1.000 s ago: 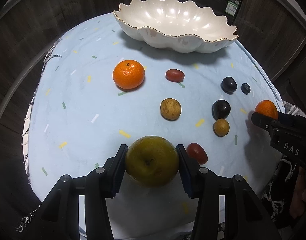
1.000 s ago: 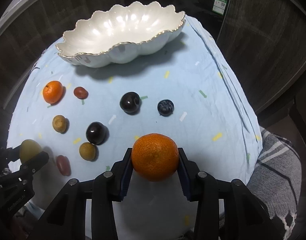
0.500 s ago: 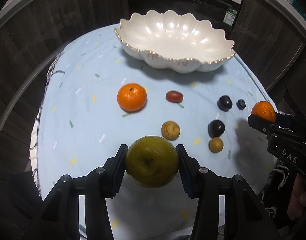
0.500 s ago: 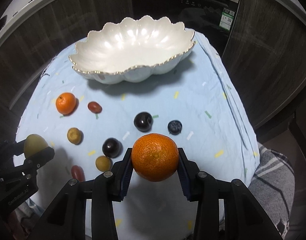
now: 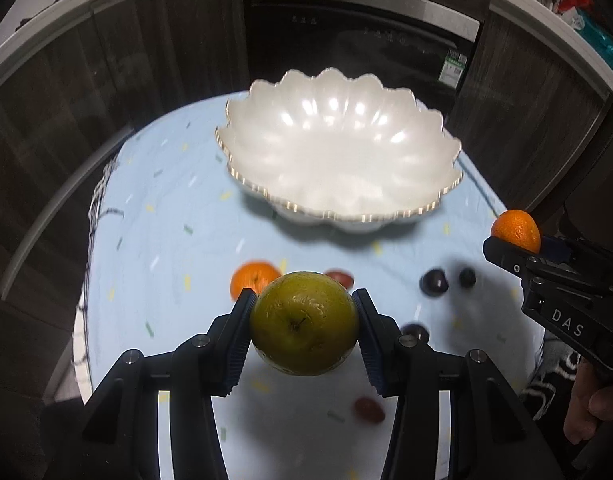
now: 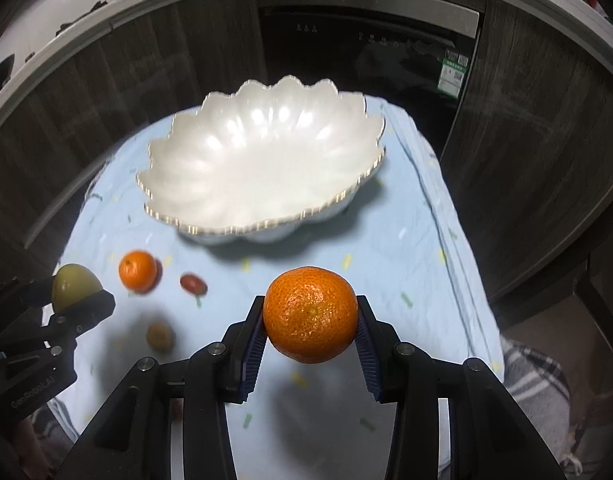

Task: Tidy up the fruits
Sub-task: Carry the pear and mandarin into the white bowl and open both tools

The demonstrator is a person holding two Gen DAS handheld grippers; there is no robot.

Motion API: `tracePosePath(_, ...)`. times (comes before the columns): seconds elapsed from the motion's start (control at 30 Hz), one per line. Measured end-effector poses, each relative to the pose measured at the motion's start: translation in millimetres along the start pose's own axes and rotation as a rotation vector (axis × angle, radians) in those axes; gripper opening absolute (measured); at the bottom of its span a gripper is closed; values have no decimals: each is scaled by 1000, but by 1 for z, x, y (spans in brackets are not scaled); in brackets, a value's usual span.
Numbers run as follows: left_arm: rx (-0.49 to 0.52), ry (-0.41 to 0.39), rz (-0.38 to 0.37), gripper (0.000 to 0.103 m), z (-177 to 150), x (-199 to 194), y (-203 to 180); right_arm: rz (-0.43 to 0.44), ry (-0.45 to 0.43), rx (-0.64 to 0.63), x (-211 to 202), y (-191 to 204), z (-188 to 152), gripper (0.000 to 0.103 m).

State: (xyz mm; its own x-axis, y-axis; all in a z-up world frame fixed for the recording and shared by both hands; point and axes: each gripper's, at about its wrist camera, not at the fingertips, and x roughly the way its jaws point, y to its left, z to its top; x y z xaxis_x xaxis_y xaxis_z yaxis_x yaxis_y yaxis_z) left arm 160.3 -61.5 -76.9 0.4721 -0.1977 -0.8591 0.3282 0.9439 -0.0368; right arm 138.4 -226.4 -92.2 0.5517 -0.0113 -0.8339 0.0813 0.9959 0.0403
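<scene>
The left hand-held gripper [image 5: 304, 326] clamps a yellow-green pear [image 5: 304, 323] between both pads, stem end facing the camera, clear above the bench [image 5: 166, 240]. The right hand-held gripper [image 6: 310, 326] clamps a mandarin [image 6: 310, 314] the same way, navel toward the camera, also off the cloth. Beyond both, the scalloped white bowl [image 6: 262, 168] sits at the far side of the bench, long axis running left to right, with a second mandarin [image 6: 137, 271] and small fruits on the cloth between.

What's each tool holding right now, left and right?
Left tool: closed on the round yellow-green apple-like fruit.
Right tool: closed on the round orange mandarin.
</scene>
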Motion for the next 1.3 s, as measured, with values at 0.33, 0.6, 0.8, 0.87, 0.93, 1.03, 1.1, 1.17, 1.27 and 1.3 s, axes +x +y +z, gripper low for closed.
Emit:
tracePosePath(0.33, 20, -36, -8, 48, 44, -1, -1, 1, -66, -6, -8, -3, 48, 43)
tracePosePath(0.6, 10, -30, -25, 48, 71, 18, 5, 8, -70, -16, 3, -1, 73, 43)
tracePosePath(0.8, 20, -23, -18, 48, 90, 37, 9, 6, -42, -20, 23, -1, 90, 43)
tracePosePath(0.87, 18, -13, -23, 48, 95, 45, 10, 8, -34, -20, 28, -1, 94, 43)
tracePosePath(0.93, 9, 1, -30, 48, 99, 53, 12, 11, -22, -18, 35, -2, 99, 43)
tracePosePath(1.03, 0, 20, -43, 48, 102, 63, 14, 14, -5, -16, 44, -2, 104, 43)
tracePosePath(1.1, 3, 32, -47, 48, 103, 69, 13, 14, 9, -21, 51, -1, 106, 43)
tracePosePath(1.17, 9, 58, -58, 48, 105, 75, 10, 14, 26, -24, 59, -1, 107, 43)
tracePosePath(1.27, 7, 71, -63, 48, 106, 79, 8, 15, 44, -15, 67, -3, 107, 43)
tracePosePath(1.3, 9, 73, -60, 48, 106, 80, 7, 16, 50, -11, 69, -4, 108, 43)
